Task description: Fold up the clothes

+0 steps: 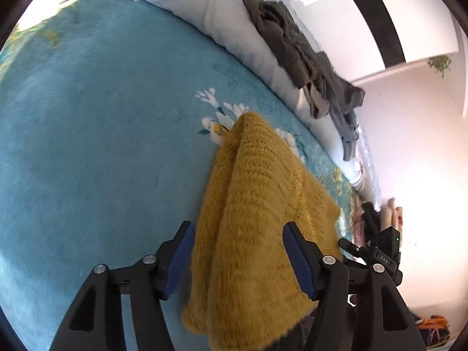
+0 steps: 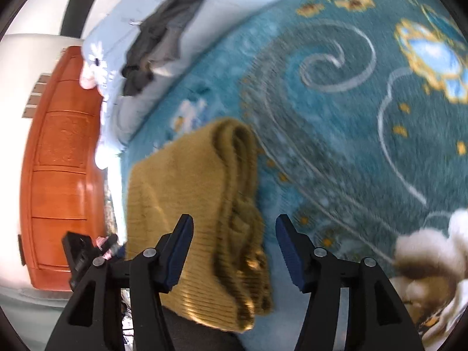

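Mustard sweater (image 1: 251,219) lies on the teal blanket (image 1: 96,146), bunched into a long, narrow, several-layer bundle. It runs straight ahead from both tools.

Left gripper (image 1: 237,257): jaws spread wide, one blue pad on each side of the sweater's near end. Fabric sits in the gap; whether the pads touch it cannot be told. No grip.

Right gripper (image 2: 234,251): also wide open, straddling the thick rolled edge of the sweater (image 2: 204,204). Left pad over the flat knit, right pad over bare blanket. Nothing held. This view is smeared, so fine detail is unreliable.

Beyond the grippers, far side of the blanket: a pale quilt (image 1: 234,29) with grey clothes (image 1: 298,55) heaped on it, not yet folded by the look of them. Wooden cabinet (image 2: 61,158) off to the right gripper's left.

Judgement: sweater looks mostly folded, both tools free of it, so this is between grasps. Next move likely calls for closing on the near edge through all layers to finish or tidy the fold; the thick roll may slip from a shallow pinch.
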The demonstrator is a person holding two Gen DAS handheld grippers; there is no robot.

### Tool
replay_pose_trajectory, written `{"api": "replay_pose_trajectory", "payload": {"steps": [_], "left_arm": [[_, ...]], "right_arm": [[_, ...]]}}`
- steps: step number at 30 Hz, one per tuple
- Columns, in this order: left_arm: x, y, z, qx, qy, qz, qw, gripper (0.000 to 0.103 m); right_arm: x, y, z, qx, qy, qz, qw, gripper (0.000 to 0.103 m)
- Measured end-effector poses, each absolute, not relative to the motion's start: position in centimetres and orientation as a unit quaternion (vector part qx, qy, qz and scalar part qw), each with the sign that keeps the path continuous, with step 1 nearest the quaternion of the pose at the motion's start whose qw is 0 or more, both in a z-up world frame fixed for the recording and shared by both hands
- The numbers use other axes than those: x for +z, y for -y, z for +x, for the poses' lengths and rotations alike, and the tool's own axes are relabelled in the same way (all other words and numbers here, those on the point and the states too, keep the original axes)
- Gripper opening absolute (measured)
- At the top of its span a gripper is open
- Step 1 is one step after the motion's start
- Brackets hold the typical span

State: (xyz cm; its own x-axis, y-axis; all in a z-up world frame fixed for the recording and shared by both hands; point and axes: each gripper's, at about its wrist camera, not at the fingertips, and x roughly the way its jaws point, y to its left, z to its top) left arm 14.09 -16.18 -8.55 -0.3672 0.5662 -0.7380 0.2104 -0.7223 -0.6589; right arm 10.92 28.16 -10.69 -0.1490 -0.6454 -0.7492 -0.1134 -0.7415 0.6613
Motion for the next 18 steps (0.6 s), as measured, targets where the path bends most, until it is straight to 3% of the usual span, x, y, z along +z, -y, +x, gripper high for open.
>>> {"api": "replay_pose_trajectory", "payload": {"steps": [18], "left_arm": [[-10.9,12.5,11.0,0.734,0.276,-0.597,0.168,0.069]], "right_arm": [[-11.8,-25.2,10.7,-0.69,0.321,0.614,0.212,0.063]]}}
